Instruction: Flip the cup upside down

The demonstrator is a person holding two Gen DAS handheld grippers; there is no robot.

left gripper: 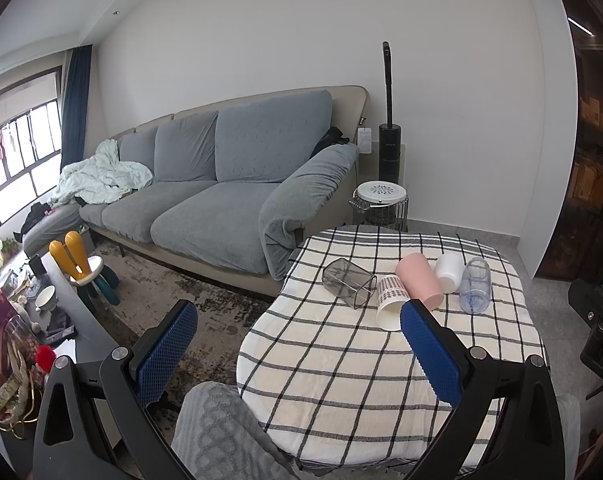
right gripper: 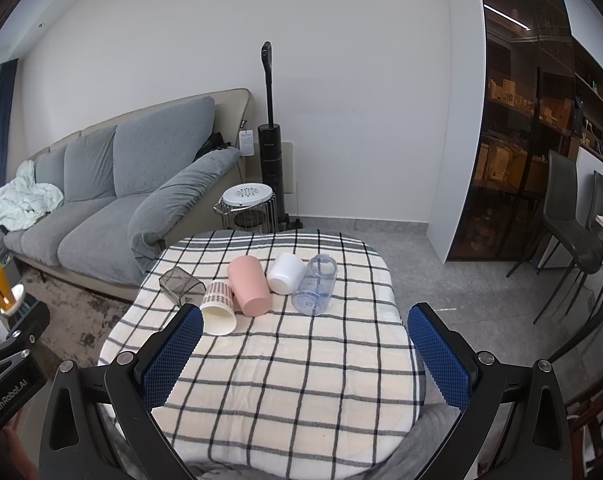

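Several cups lie on their sides in a row on the checked tablecloth [right gripper: 285, 368]: a smoky square cup [right gripper: 180, 284], a patterned paper cup [right gripper: 219, 307], a pink cup [right gripper: 248, 286], a white cup [right gripper: 286, 273] and a clear bluish cup [right gripper: 314, 284]. They also show in the left wrist view: smoky [left gripper: 348, 283], paper [left gripper: 390, 301], pink [left gripper: 419, 280], white [left gripper: 449, 272], clear [left gripper: 475, 285]. My left gripper [left gripper: 299, 322] is open and empty, short of the cups. My right gripper [right gripper: 305, 326] is open and empty, just in front of them.
A grey sofa [left gripper: 205, 184] stands left of the table. A wire basket with a white lid [right gripper: 247, 204] and a black upright vacuum [right gripper: 270, 136] stand behind it. Dark chairs [right gripper: 569, 216] stand at the right. A cluttered low table [left gripper: 33, 320] is at the left.
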